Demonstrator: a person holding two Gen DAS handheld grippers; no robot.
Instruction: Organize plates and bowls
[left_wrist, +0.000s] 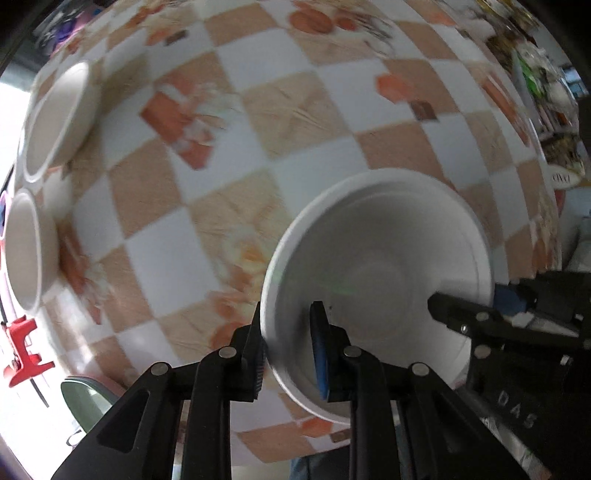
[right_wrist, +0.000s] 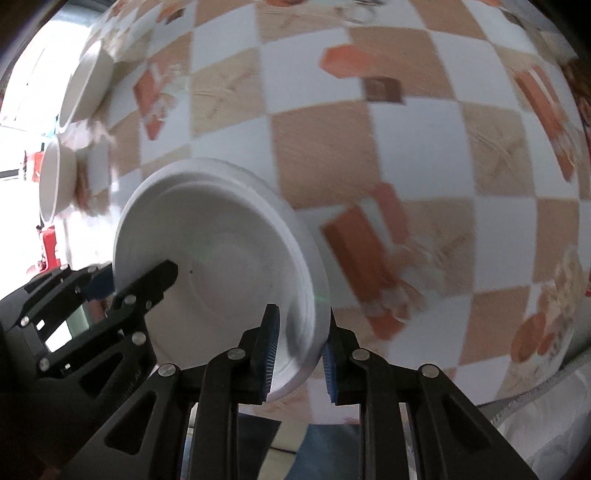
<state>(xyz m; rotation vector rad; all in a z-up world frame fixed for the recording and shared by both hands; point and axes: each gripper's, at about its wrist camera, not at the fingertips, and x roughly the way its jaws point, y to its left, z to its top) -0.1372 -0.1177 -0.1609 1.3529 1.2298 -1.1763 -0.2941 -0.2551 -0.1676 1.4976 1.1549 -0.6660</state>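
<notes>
A white plate stack (left_wrist: 388, 266) is held above the checkered table, gripped from both sides. My left gripper (left_wrist: 288, 354) is shut on its near-left rim. My right gripper (right_wrist: 299, 354) is shut on the opposite rim of the same plate stack (right_wrist: 221, 251). Each gripper shows in the other's view, the right gripper (left_wrist: 458, 317) at the plate's right edge and the left gripper (right_wrist: 147, 284) at its left edge. Two beige bowls (left_wrist: 55, 122) (left_wrist: 26, 247) sit at the table's far left, also seen in the right wrist view (right_wrist: 85, 81) (right_wrist: 55, 184).
The table (left_wrist: 295, 110) has an orange and white checkered cloth. A red clamp (left_wrist: 22, 347) sits at the left table edge. Cluttered shelves (left_wrist: 546, 85) stand beyond the table's right side. A green chair (left_wrist: 85, 398) is below the near edge.
</notes>
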